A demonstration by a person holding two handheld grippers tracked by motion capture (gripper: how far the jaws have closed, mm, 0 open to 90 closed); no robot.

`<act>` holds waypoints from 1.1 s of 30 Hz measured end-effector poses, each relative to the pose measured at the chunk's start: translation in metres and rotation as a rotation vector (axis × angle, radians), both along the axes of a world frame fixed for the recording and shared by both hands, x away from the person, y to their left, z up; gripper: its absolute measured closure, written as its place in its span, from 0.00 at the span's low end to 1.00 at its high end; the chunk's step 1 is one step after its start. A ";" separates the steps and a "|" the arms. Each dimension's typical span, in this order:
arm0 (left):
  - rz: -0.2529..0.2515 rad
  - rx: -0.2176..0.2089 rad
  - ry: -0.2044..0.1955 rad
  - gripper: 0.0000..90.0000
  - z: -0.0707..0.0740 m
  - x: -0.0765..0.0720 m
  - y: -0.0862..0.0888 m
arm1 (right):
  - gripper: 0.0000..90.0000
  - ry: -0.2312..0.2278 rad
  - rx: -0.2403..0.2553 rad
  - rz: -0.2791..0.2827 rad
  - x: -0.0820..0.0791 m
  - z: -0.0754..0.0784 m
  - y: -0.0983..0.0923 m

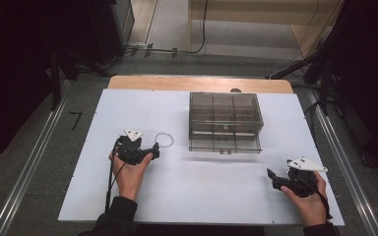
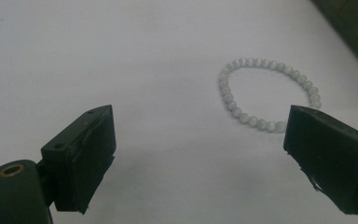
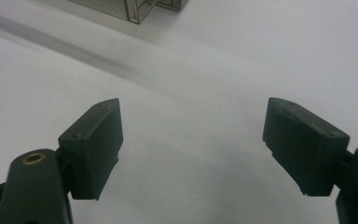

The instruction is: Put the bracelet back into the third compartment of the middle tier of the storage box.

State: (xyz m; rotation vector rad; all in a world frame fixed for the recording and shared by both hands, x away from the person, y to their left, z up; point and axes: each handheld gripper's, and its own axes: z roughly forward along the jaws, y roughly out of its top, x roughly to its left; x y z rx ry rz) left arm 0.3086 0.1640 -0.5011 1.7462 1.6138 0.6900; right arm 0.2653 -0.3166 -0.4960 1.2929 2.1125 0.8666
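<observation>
A white bead bracelet (image 1: 164, 140) (image 2: 266, 93) lies flat on the white table (image 1: 202, 191), left of a clear plastic drawer box (image 1: 225, 121). My left gripper (image 1: 153, 149) (image 2: 200, 158) is just short of the bracelet, open, with nothing between its jaws; the bracelet sits ahead and toward the right jaw. My right gripper (image 1: 271, 178) (image 3: 193, 144) rests near the table's front right, open over bare table. A corner of the drawer box (image 3: 137, 9) shows at the top of the right gripper view.
The drawer box has several compartments and small front handles, standing at the table's middle back. A wooden strip (image 1: 199, 83) runs along the far edge. Metal rails (image 1: 27, 172) flank the table, and cables (image 1: 177, 49) lie on the floor beyond.
</observation>
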 end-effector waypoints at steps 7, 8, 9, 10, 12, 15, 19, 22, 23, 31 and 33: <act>-0.002 0.006 0.030 0.13 0.001 0.008 -0.001 | 0.20 0.001 0.000 -0.001 0.000 0.000 0.000; 0.002 0.002 0.026 0.13 0.001 0.009 -0.002 | 0.20 0.001 0.000 -0.002 0.000 0.000 0.000; 0.003 0.003 0.028 0.13 0.001 0.010 -0.002 | 0.20 0.002 0.000 -0.001 0.000 0.000 0.000; 0.004 0.002 0.028 0.13 0.002 0.012 -0.002 | 0.20 0.002 0.000 0.000 0.000 0.000 0.000; 0.005 0.004 0.032 0.14 0.002 0.014 -0.002 | 0.20 0.001 0.001 -0.002 0.000 0.000 0.000; 0.010 0.006 0.042 0.14 0.002 0.019 -0.001 | 0.20 0.002 0.000 0.000 0.000 0.000 0.000; 0.017 0.007 0.051 0.16 0.002 0.024 -0.002 | 0.20 0.002 0.000 0.000 0.000 0.000 0.000; 0.018 0.015 0.062 0.17 0.001 0.028 -0.004 | 0.20 0.001 0.001 0.000 0.000 0.000 0.000; 0.018 0.016 0.064 0.17 0.000 0.028 -0.004 | 0.20 0.001 0.000 0.000 0.000 0.000 0.000; 0.014 0.029 0.081 0.22 -0.002 0.033 -0.008 | 0.20 0.001 0.000 0.000 0.000 0.000 0.000; 0.015 0.035 0.088 0.23 -0.004 0.034 -0.010 | 0.20 0.001 -0.001 0.000 0.000 0.000 0.000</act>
